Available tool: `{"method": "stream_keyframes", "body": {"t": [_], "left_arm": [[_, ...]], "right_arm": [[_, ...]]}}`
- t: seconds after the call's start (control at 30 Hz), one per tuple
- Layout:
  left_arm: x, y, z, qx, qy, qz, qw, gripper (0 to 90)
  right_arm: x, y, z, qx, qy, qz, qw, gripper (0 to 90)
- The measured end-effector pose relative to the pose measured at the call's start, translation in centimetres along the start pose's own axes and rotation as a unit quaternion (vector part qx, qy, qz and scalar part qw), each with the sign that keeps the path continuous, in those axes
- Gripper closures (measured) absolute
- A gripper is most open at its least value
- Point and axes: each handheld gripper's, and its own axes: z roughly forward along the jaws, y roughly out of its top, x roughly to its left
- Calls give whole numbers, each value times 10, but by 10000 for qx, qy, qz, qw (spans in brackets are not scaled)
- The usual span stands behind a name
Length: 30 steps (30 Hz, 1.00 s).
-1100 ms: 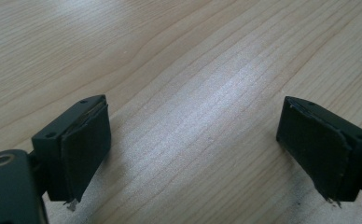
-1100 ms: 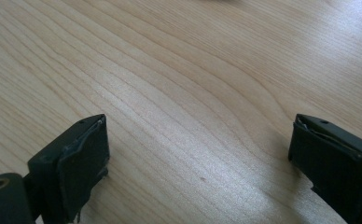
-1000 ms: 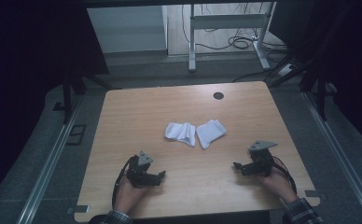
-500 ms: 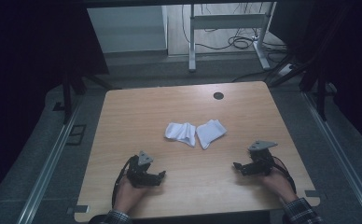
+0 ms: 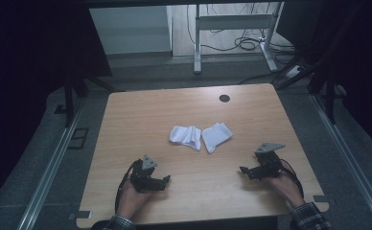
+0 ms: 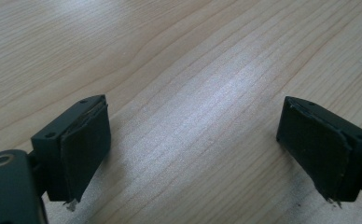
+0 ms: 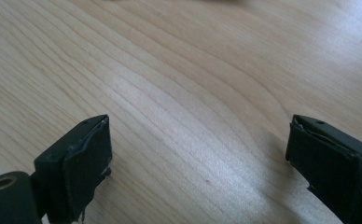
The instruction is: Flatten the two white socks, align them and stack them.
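Observation:
Two crumpled white cloths lie side by side near the middle of the wooden table (image 5: 141, 120): the left cloth (image 5: 184, 135) and the right cloth (image 5: 215, 135). My left gripper (image 5: 166, 180) rests low on the table at the front left, held by a hand, and points right. My right gripper (image 5: 243, 169) rests at the front right and points left. Both stand open with nothing between the jaws, as the left gripper view (image 6: 202, 149) and the right gripper view (image 7: 207, 158) show over bare wood. Both grippers sit well short of the cloths.
A dark round hole (image 5: 224, 98) sits near the table's far edge. Metal rails (image 5: 50, 167) run along both sides of the table. A white desk frame (image 5: 232, 28) and cables stand on the floor beyond.

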Motion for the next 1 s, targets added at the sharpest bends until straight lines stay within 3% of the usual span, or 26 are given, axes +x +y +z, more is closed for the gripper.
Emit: {"method": "stream_keyframes", "body": {"t": [0.5, 0.63, 1.0], "left_arm": [[0, 0, 0, -7, -4, -1, 10000, 100], [0, 0, 0, -9, -3, -8, 10000, 100], [0, 0, 0, -8, -3, -8, 10000, 100]], "right_arm": [[-1, 9, -7, -244, 205, -12, 9995, 61], [1, 13, -7, -145, 311, 51, 9994, 63], [-1, 22, -7, -83, 260, 131, 9995, 69]]}}
